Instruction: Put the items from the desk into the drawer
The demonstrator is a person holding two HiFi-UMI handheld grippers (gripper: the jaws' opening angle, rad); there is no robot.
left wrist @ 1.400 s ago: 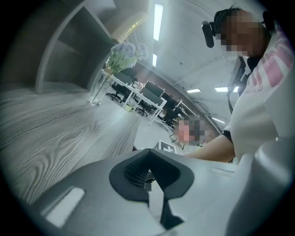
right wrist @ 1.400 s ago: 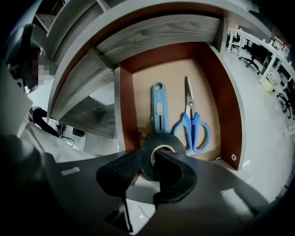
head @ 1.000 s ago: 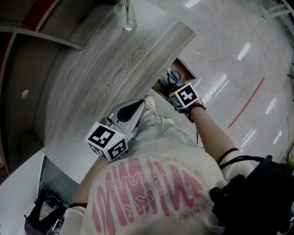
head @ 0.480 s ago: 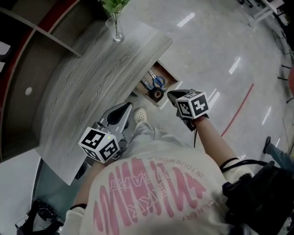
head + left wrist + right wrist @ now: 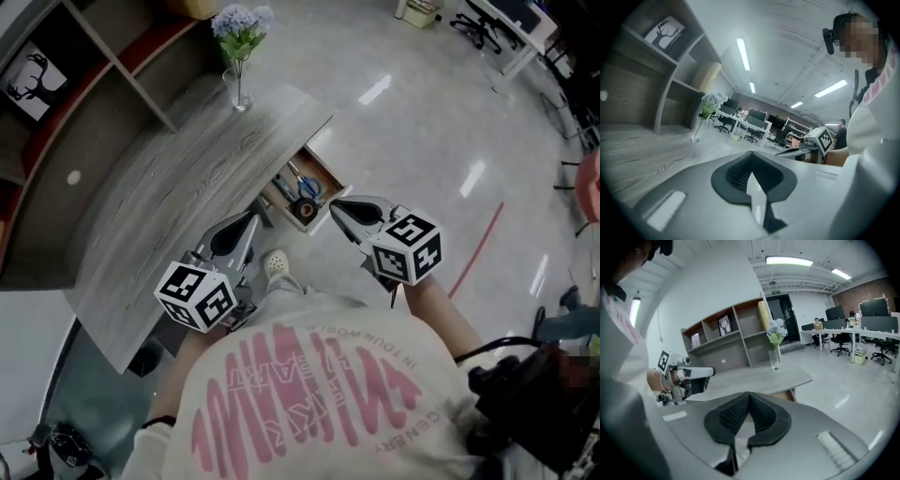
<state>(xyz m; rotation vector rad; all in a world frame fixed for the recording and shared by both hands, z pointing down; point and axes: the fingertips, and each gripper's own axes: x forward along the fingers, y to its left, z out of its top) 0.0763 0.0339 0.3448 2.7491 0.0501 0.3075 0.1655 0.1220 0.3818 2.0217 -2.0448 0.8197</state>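
The open wooden drawer holds blue-handled scissors and a dark roll.

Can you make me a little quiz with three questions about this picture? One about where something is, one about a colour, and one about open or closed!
1. The drawer is: A open, B shut, C missing.
2. The vase stands: A in the drawer, B on the desk, C on a shelf.
3. The scissors' handles are: A red, B blue, C yellow.

Answers: 1 A, you can see things lying inside it. 2 B, it stands at the desk's far corner. 3 B, blue loops show in the drawer.
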